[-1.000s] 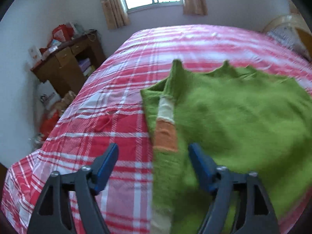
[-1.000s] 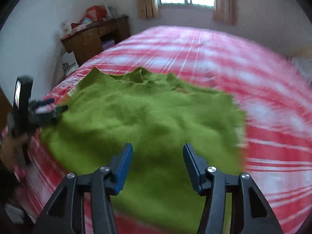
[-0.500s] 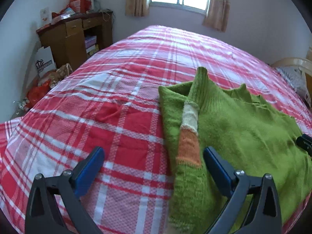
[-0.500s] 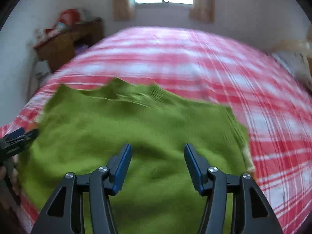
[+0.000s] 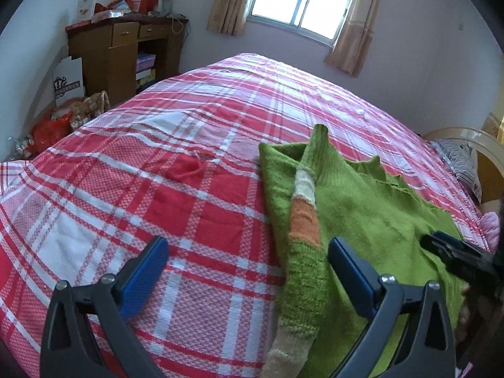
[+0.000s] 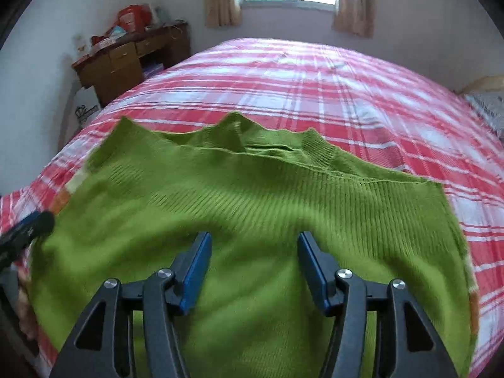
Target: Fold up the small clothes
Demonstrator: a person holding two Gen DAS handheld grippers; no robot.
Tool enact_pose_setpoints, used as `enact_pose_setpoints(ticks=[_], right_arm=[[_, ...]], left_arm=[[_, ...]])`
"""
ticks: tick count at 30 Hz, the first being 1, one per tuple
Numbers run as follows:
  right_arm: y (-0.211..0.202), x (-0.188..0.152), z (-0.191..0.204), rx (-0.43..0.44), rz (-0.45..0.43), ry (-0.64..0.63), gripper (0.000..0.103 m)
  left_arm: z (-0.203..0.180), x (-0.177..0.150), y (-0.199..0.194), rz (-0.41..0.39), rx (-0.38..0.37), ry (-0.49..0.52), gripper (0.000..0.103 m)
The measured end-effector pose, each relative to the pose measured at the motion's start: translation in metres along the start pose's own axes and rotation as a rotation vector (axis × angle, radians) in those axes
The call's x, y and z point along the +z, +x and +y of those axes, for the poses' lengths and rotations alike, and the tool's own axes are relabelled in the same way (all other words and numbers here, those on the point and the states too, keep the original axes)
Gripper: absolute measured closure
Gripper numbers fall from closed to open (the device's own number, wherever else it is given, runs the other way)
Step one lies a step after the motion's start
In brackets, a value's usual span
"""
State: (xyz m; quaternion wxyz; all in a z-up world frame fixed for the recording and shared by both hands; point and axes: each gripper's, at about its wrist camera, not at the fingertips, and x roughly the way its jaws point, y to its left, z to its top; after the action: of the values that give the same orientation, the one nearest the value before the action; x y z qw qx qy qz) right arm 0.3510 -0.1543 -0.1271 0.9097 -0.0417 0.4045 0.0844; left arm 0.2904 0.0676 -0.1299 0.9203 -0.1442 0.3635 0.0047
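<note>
Folding partly done, by the look of it. Leftmost, bare red-and-white checked woven bedspread (image 5: 189, 208), coarse and flat. Above it and the sweater's edge, left gripper (image 5: 249, 267) with blue pads spread wide, gripping nothing. Next, striped knitted sleeve in green, orange and cream (image 5: 302, 220), turned inward along the left edge of the green ribbed-knit sweater (image 6: 252, 208), which lies spread flat near the bed's near edge, neckline pointing toward the window. Right side also looks tucked in, with a striped sliver at the edge. Over the soft, fuzzy body, right gripper (image 6: 252, 264), jaws moderately parted, empty. Probably left: doubling the body over, hem to collar.
</note>
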Motion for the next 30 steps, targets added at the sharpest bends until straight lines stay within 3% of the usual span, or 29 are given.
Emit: enact_pose_setpoints(ticks=[6,12,15,21,24,30], right_arm=[[-0.046,-0.032,0.044,0.094,-0.106,-0.152,0.044],[-0.055,-0.067,0.088,0.082,-0.121,-0.356,0.044],[-0.047,-0.078,0.096,0.085,-0.083,-0.381,0.044],[-0.055,-0.083,0.092,0.072,-0.113,-0.334,0.044],[-0.063,-0.092,0.108,0.099,-0.135,-0.386,0.044],[-0.062,-0.103,0.137,0.066,-0.135,-0.521,0.044]], left_arm=[[-0.002,-0.001,0.001,0.012,0.015,0.015,0.000],[-0.008,-0.006,0.001,0.030,0.049,0.062,0.000],[-0.009,-0.009,-0.001,0.036,0.049,0.073,0.000],[-0.008,-0.012,-0.004,0.035,0.039,0.082,0.000],[-0.008,-0.012,-0.003,0.039,0.040,0.084,0.000],[-0.007,-0.008,0.000,0.075,0.022,0.102,0.000]])
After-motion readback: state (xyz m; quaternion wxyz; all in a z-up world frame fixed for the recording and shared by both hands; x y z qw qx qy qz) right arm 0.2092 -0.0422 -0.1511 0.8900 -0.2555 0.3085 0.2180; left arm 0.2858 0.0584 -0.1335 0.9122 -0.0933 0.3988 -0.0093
